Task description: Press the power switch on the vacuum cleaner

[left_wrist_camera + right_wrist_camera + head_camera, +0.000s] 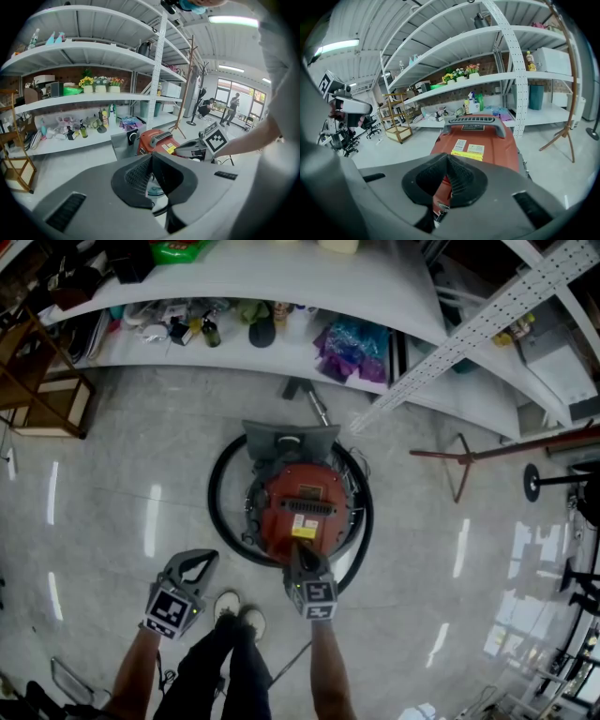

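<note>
The right claw, clenched on nothing, is pointing down at the near end of the red vacuum just ahead. The left claw, also clenched empty, is hovering to the vacuum's left.

The vacuum cleaner is shelled in smooth red plastic with a mild sheen, and a matt grey ribbed handle and a paper-like yellow label are fitted on top. The floor is polished to a high gloss (lights are mirrored in it as streaks), while the shelving is made of white painted metal. The pads of the right gripper are faced in matt black, finely ridged material.
</note>
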Tool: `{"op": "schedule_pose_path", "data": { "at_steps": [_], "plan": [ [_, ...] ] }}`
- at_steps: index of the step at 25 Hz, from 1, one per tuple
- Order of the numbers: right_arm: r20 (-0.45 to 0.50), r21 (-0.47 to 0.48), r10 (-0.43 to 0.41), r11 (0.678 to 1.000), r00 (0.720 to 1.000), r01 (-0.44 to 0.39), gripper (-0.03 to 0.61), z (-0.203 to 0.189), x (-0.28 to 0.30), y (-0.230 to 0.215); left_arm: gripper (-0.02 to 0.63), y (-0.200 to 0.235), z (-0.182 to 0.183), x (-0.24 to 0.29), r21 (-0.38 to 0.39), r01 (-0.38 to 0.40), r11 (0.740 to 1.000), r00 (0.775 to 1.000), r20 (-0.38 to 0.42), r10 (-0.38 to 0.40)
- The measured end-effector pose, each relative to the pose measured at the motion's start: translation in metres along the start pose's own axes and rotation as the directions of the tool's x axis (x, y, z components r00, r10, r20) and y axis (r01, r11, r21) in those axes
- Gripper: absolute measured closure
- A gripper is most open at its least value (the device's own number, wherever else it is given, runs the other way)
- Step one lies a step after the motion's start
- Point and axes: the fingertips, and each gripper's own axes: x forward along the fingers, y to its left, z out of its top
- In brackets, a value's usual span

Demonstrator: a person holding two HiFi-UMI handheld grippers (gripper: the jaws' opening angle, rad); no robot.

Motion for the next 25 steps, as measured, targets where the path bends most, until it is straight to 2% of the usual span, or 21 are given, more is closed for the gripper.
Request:
{"op": "schedule_pose_path", "data": {
  "at_steps": [5, 17, 22, 25],
  "plan": [
    [-0.009, -0.034, -0.017, 0.999, 1.000, 0.017, 0.565, -0.001, 0.002, 0.002, 0.607, 0.000, -0.003, 0.001, -0.002, 0.007, 1.000, 1.000, -0.004, -0.007],
    [0.001, -0.030, -0.017, 0.999, 1.000, 0.017, 0.565, -0.004, 0.004, 0.000, 0.607, -0.002, -0.011, 0.000, -0.015, 0.008, 1.000, 1.000, -0.011, -0.008],
    [-0.030, -0.111, -0.026, 0.994, 0.999, 0.023, 0.566, -0.008, 0.010, 0.005, 0.607, -0.003, -0.012, -0.001, -0.006, 0.008, 1.000, 1.000, -0.007, -0.008],
    [-0.014, -0.117, -0.015, 0.993, 1.000, 0.013, 0.568, -0.009, 0.012, 0.005, 0.607, -0.003, -0.013, -0.003, 0.006, 0.012, 1.000, 1.000, -0.011, -0.012]
  ]
}}
